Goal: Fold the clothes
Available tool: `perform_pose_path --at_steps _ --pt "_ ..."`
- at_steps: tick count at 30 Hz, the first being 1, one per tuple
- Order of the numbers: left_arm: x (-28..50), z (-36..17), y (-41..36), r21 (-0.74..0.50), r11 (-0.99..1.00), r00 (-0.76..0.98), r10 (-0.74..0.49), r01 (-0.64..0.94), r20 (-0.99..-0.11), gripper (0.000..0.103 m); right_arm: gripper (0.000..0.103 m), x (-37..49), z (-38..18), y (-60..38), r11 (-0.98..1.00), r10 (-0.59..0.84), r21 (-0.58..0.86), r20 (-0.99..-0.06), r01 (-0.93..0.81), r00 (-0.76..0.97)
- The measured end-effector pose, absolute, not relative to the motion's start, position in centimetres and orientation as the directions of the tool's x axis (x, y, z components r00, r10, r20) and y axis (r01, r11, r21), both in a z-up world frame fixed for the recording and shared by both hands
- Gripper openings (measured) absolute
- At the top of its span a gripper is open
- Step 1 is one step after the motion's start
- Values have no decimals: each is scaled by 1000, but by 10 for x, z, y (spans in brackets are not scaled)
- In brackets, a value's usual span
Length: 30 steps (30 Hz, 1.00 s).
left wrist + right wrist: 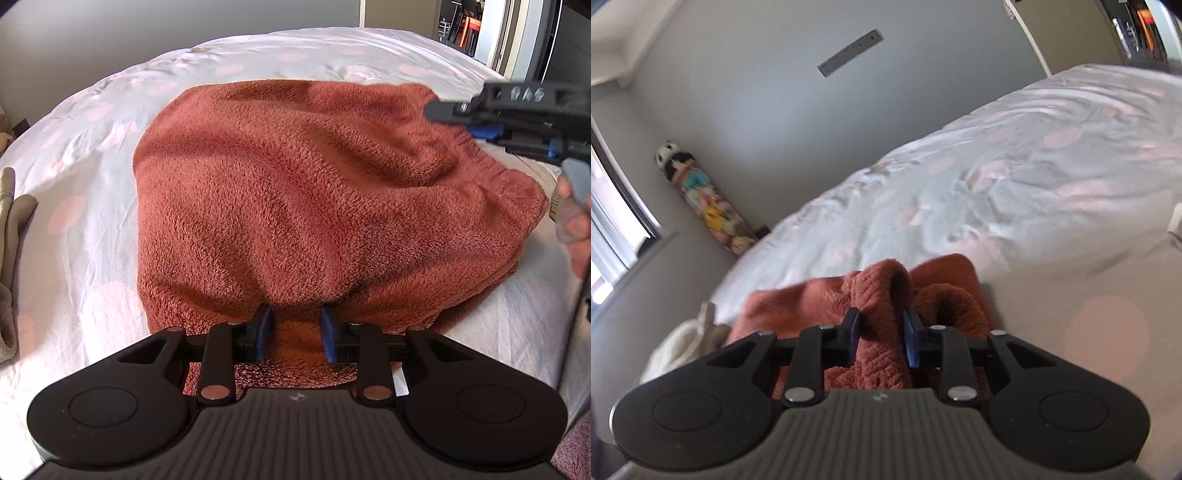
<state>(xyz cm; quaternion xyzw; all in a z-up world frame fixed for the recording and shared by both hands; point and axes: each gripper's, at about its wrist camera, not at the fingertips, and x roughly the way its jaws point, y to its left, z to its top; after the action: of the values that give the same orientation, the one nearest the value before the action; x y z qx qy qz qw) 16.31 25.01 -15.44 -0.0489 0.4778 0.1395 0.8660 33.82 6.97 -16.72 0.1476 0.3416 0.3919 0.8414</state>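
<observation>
Garment: rust-red fleece garment (314, 206) lies on the bed, bunched and rumpled, with an elasticated band along its right edge; layers are stacked at its near right side, so it seems at least partly doubled over.
Left gripper: left gripper (296, 334) sits at the near hem; its blue pads are a little apart with fleece between them, and I cannot tell whether they bite the cloth or only straddle it.
Right gripper: right gripper (880, 338) pinches a raised ridge of the fleece between its jaws, lifted clear of the bed; in the left view it reaches in over the garment's far right corner, with the person's hand (574, 221) behind it.
Stage: judged mid-fold, one edge carried while the other is anchored.
Risk, slip: plush pile is thick and springy, so a shallow pinch may let the ridge slide out during the carry.
Risk, layers: the right jaws may hold only one layer, leaving the lower one behind and skewing the fold.
Risk, drag: if the left end is not truly pinned, the whole piece may travel along the sheet.
Surface: white duvet (1015, 166) with pale pink spots, soft and creased, little friction.
Nearby: beige cloth (11, 258) at the left edge.
Room: grey wall, window at left, stack of soft toys (701, 195) in the corner.
</observation>
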Motion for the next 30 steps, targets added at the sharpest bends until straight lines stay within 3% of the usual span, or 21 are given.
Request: perform_pose_path --at_steps 2,6,12,14,23,30 --pt "163 -155 251 49 956 498 195 -291 -845 27 34 343 -173 72 649 760 531 -473 -545 445" --pt "167 -154 249 61 953 473 202 -296 -857 27 35 353 -187 65 625 781 600 -487 -499 391" --pt "170 -156 247 76 948 452 217 -309 -865 27 35 362 -203 70 503 864 737 -420 -451 278" --pt "170 -155 247 79 947 448 220 -312 -866 27 22 365 -207 75 506 862 742 -419 -441 285" --pt "178 -151 249 69 946 391 197 -316 -899 23 16 348 -169 32 473 863 744 -284 -472 417" --pt "177 -152 245 86 956 373 192 -282 -908 20 16 365 -201 26 580 796 733 -417 -355 439"
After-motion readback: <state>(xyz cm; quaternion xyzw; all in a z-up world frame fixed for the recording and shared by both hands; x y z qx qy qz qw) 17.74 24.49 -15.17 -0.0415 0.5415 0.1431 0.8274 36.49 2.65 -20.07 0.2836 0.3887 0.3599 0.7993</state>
